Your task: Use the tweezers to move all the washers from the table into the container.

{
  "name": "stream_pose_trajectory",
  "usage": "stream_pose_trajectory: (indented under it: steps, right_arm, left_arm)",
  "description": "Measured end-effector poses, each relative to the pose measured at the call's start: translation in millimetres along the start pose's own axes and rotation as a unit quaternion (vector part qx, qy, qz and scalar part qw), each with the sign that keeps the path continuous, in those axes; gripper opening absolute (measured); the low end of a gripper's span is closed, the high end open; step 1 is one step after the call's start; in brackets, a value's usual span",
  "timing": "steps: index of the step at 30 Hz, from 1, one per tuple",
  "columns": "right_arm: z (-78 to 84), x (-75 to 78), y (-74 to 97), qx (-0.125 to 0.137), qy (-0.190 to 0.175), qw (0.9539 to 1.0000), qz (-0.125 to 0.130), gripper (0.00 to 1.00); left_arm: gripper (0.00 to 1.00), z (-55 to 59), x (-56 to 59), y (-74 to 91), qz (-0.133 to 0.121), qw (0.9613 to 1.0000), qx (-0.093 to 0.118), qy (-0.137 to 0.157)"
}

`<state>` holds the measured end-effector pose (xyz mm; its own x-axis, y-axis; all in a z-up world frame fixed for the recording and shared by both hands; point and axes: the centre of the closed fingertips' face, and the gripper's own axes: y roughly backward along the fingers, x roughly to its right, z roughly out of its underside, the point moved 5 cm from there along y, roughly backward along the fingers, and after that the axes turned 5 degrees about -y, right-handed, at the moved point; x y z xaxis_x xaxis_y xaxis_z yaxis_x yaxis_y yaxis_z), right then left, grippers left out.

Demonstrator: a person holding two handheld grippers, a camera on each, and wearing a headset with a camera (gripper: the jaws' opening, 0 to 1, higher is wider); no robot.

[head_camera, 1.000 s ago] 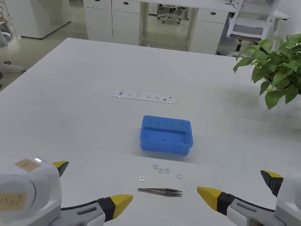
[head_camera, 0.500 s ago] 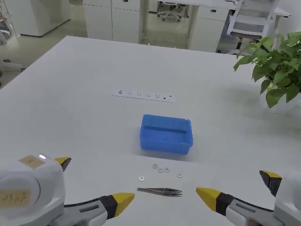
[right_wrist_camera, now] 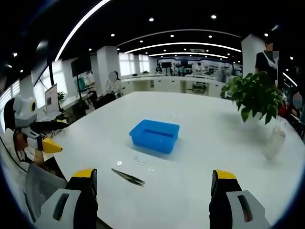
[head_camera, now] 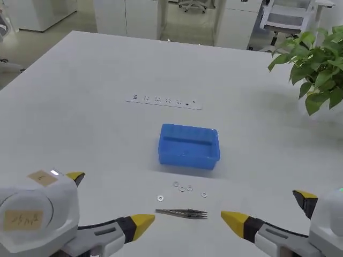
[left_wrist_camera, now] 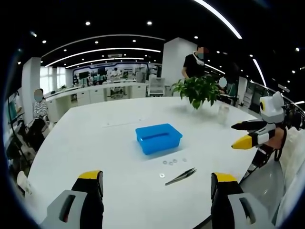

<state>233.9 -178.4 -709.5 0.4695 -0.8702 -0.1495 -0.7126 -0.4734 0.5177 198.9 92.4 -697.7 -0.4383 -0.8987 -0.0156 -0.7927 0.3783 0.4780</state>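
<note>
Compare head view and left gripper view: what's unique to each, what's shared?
Head view: individual sockets of the flat white power strip, and the tan paper label on the left tool's white body.
Left gripper view: a standing person in a dark top behind the green leafy potted plant, another person at the left edge, curved ceiling light strips.
Both: blue rectangular plastic container, small metal washers and slim metal tweezers before it on the white table, the plant, the right tool with jaws apart.

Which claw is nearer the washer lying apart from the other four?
Left. The left claw has a tip just near-left of that washer, by one end of the tweezers; the right claw is farther, past the tweezers' other end.
</note>
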Motion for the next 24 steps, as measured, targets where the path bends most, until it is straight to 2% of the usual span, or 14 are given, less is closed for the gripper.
stream_pose_trajectory:
  steps: [5, 9, 12, 14, 16, 21, 24]
  right_arm:
    - [2.4, 1.3, -3.8, -0.004, -0.002, 1.0, -0.001, 0.96]
    - [2.4, 3.9, -8.4, -0.004, -0.007, 1.0, 0.001, 0.95]
    - [3.1, 4.9, -12.8, -0.006, -0.015, 0.9999, -0.003, 0.94]
    - [4.7, 5.1, -16.3, -0.011, -0.017, 0.9998, -0.006, 0.94]
    - [6.6, 5.3, -19.5, -0.016, -0.014, 0.9997, -0.008, 0.94]
    - [10.5, 7.8, -25.5, -0.03, -0.011, 0.9994, -0.011, 0.93]
    - [13.2, 9.2, -28.9, -0.037, -0.013, 0.9991, -0.016, 0.93]
  left_arm:
    - [0.93, 2.5, 0.6, -6.5, 0.009, 0.9999, -0.009, -0.005]
    - [0.84, 2.7, 2.0, -13.3, 0.017, 0.9997, -0.013, -0.014]
    - [0.75, 9.4, 5.7, -24.6, 0.048, 0.9976, -0.046, -0.02]
    - [0.65, 10.0, 9.0, -30.8, 0.057, 0.9961, -0.059, -0.033]
    - [0.61, 11.1, 11.2, -36.7, 0.066, 0.9946, -0.065, -0.046]
    - [0.49, 20.0, 15.7, -55.7, 0.096, 0.9854, -0.101, -0.098]
    - [0.4, 26.0, 19.0, -64.6, 0.123, 0.9786, -0.12, -0.113]
